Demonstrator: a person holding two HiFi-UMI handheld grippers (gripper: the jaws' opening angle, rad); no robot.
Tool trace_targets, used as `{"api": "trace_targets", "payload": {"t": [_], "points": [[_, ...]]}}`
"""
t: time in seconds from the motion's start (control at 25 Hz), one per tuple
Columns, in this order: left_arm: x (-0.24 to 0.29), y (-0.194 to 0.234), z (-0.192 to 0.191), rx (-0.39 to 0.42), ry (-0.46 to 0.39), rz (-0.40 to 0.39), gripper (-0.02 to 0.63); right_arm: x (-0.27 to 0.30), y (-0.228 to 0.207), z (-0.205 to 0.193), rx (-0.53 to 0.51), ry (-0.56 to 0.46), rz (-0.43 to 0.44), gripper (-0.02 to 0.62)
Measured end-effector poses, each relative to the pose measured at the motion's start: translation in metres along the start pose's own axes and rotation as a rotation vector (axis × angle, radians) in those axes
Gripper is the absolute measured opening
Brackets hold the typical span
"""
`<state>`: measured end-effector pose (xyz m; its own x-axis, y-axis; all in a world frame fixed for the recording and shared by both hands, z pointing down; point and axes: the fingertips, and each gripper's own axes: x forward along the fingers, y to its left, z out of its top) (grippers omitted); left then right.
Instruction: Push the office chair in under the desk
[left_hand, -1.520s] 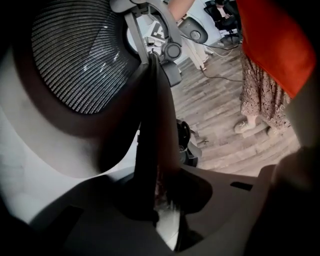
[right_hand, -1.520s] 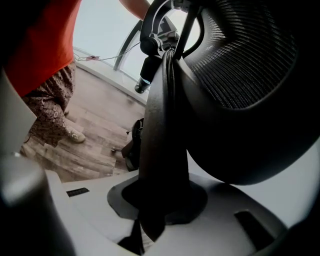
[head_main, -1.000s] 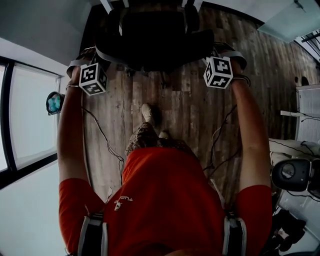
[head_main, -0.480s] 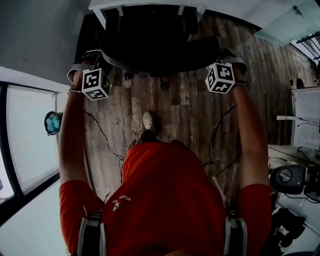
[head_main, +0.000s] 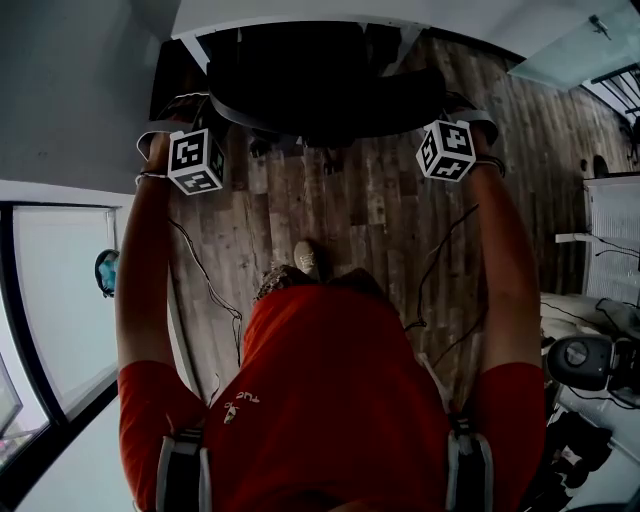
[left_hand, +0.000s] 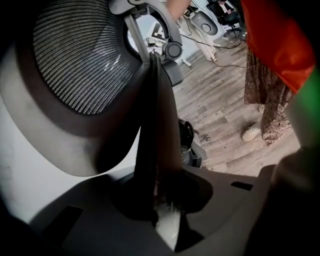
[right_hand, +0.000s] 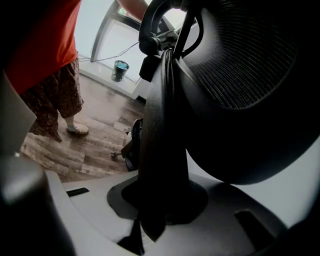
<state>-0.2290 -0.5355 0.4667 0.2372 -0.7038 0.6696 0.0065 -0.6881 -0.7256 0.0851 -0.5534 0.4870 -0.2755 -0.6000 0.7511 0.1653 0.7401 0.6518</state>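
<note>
Here our left gripper (left_hand: 154, 200) is clamped on the left side rim (left_hand: 156, 125) of the office chair's (head_main: 320, 80) backrest. The dark rim runs straight up between its two jaws with no gap showing on either side. Our right gripper (right_hand: 156, 200) is closed the same way on the opposite rim (right_hand: 162, 125), so neither is empty. Beyond the jaws, the black mesh (left_hand: 80, 55) of the backrest fills much of each gripper view. In the head view both grippers sit just short of the desk's (head_main: 300, 10) white front edge, one at each side of the chair back, with our arms stretched toward the desk. The chair is already mostly beneath the desk: its seat is hidden under the tabletop, and only the curved backrest shows on our side of the edge. Bare wooden floor (head_main: 350, 200) lies between the desk and our shoe (head_main: 307, 260), well back from it. We judge the push to be in its last stretch. What remains is to bring the backrest up close to the desk's edge, then open both grippers and draw away. We cannot tell whether the armrests clear the desk's underside.
</note>
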Motion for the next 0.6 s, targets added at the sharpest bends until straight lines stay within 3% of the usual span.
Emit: {"api": "trace_targets", "payload": {"t": [0.6], "points": [[0.074, 0.076, -0.042, -0.010, 0.034, -0.025, 0.084, 0.071, -0.084, -0.013, 0.005, -0.004, 0.002, 0.077]]}}
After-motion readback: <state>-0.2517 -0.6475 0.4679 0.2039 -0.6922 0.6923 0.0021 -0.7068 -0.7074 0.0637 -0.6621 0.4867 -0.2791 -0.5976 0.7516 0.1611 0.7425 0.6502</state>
